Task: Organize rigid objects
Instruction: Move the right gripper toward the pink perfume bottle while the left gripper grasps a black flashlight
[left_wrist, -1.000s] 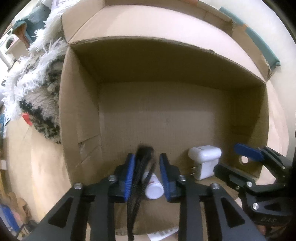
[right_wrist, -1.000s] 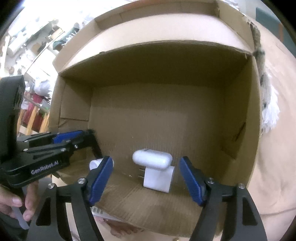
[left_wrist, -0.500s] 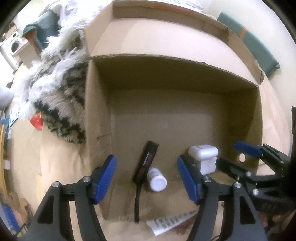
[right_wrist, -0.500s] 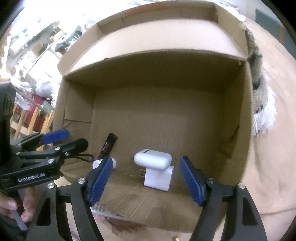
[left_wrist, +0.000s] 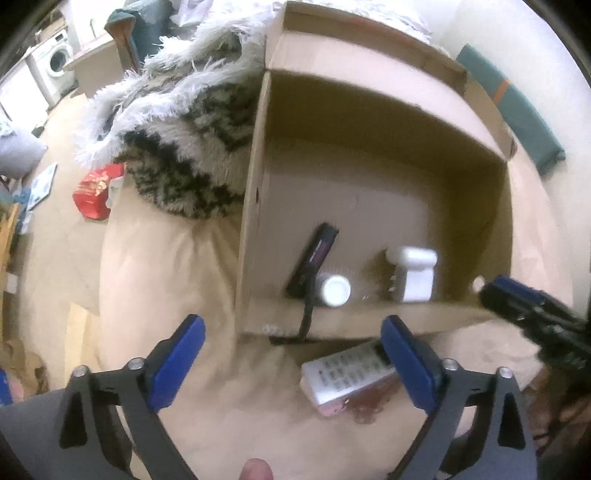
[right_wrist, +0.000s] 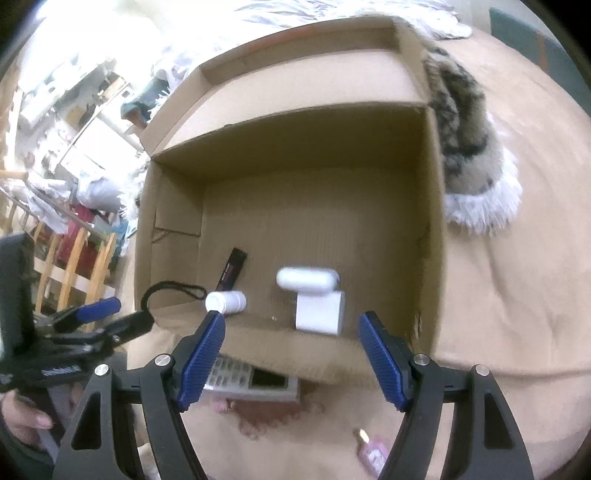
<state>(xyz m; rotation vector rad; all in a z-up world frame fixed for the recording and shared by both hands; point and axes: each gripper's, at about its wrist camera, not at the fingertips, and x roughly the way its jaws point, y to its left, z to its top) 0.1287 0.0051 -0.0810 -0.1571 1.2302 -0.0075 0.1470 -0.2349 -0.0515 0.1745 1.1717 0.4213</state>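
Corrugated cardboard box (right_wrist: 432, 229) holds cylindrical white bottle (right_wrist: 226, 301), blocky charger (right_wrist: 319, 312).

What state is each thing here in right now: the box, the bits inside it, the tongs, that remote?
Cardboard box: open, flaps up.
Black device: flat in box, strap over the near wall.
White bottle: on its side in box, capped.
White charger: in box, near wall.
Remote: outside box, on the bedding.
Left tongs: opening, empty.
Right tongs: open, empty.
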